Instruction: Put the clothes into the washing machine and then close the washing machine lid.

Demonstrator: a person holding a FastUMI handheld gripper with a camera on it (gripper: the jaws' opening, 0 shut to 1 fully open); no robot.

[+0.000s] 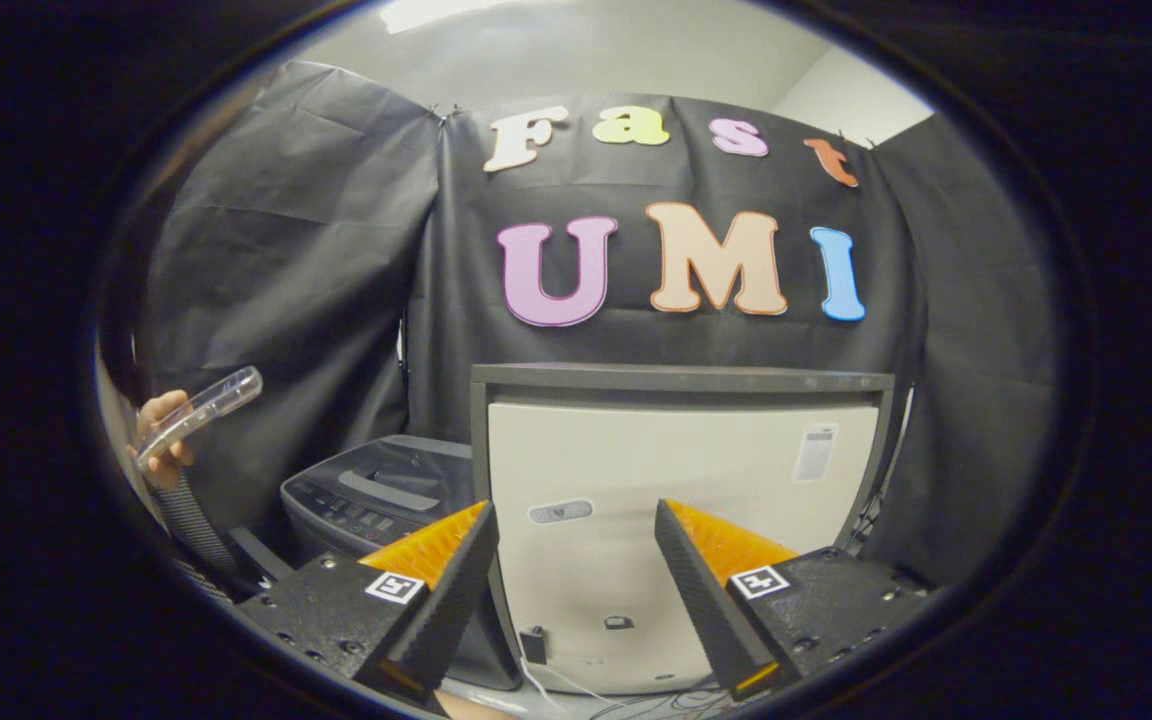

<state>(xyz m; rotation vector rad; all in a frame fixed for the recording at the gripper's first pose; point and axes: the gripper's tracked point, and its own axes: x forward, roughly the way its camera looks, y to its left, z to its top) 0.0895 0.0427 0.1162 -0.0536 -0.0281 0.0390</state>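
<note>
In the gripper view, the gripper [576, 545] is standing wide apart, its two fingers [446, 590] spread with a broad gap between them, and nothing is sitting in that gap or pressing against either finger. It is holding nothing and touching nothing.

Beyond the fingers, a pale box-like appliance [681, 520] with a dark frame around its top and sides is standing upright against the black cloth wall [316, 250]; whether this is part of the washer or a separate unit cannot be told. Seen through the gap, its pale face is carrying a small grey badge and a small label near the upper corner. Thin cables [626, 700] are lying at its foot.

Just beside it, behind one finger, the washing machine [376, 490] is showing its dark top with a row of buttons; its lid [406, 470] is lying flat and closed. No clothes can be made out from here.

Farther off to that same side, a person's hand [164, 440] is holding up a phone in a clear case [201, 415], tilted.
</note>
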